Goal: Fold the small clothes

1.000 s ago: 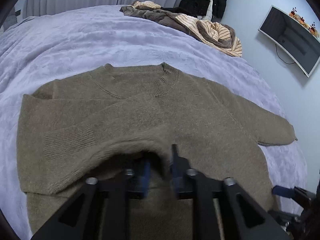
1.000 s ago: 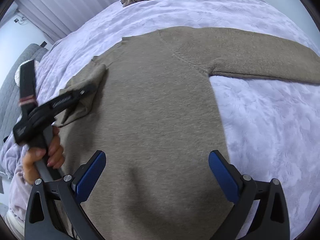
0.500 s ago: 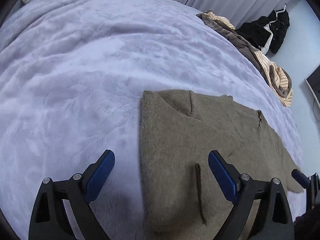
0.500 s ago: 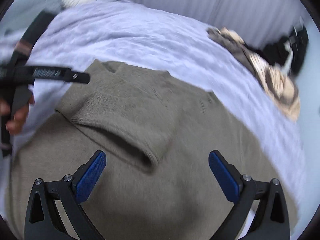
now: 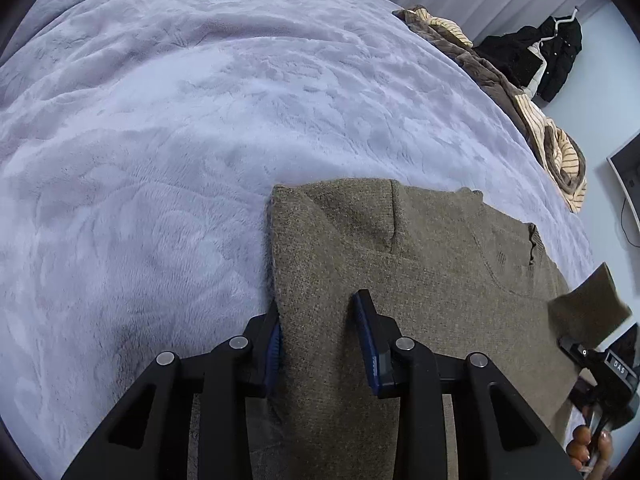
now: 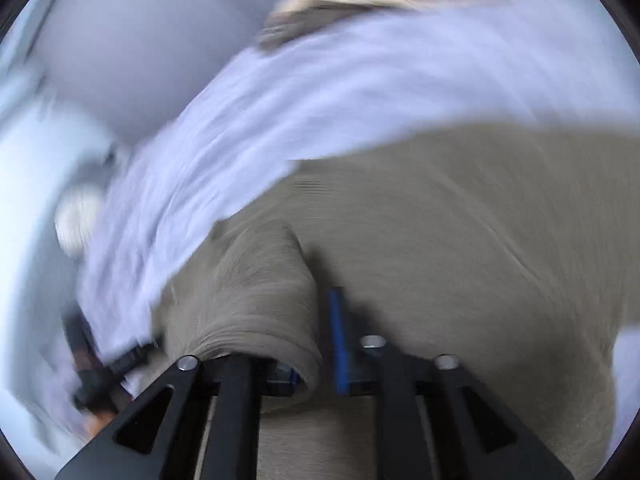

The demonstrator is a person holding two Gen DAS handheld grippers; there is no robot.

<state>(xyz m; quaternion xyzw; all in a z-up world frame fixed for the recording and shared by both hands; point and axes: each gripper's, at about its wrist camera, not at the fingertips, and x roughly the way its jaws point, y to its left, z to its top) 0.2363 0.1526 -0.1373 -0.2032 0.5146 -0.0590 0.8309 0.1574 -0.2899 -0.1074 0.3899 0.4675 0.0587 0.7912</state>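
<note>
- We see the olive-brown knitted sweater [image 5: 420, 272] lying flat on the bed, over a lavender plush blanket [image 5: 160, 140] with an embossed, crushed-pile surface.
- The sweater's knit is fine and fuzzy; its near sleeve is folded inward over the body, giving a straight vertical edge on the picture's left side and a short ribbed cuff seam on top.
- Our left gripper [image 5: 320, 336] straddles that folded edge. Its jaws have just been closing, and the thick fabric fold sits between the blue ribbed pads; the left pad touches the edge, the right pad presses into the knit from above, so we read it as clenched on the sweater.
- Our right gripper [image 6: 316, 344] shows in a heavily motion-blurred view. Its jaws have just been closing, and a rounded roll of sweater fabric bulges out between the fingers; we read this as a grasp on the sweater.
- In the left wrist view, a raised ribbed cuff flap [image 5: 588, 304] stands above the right gripper's black body at the picture's right edge.
- A pile of striped and brown clothes [image 5: 552, 140] lies at the far bed edge; a black coat [image 5: 540, 60] hangs beyond.
</note>
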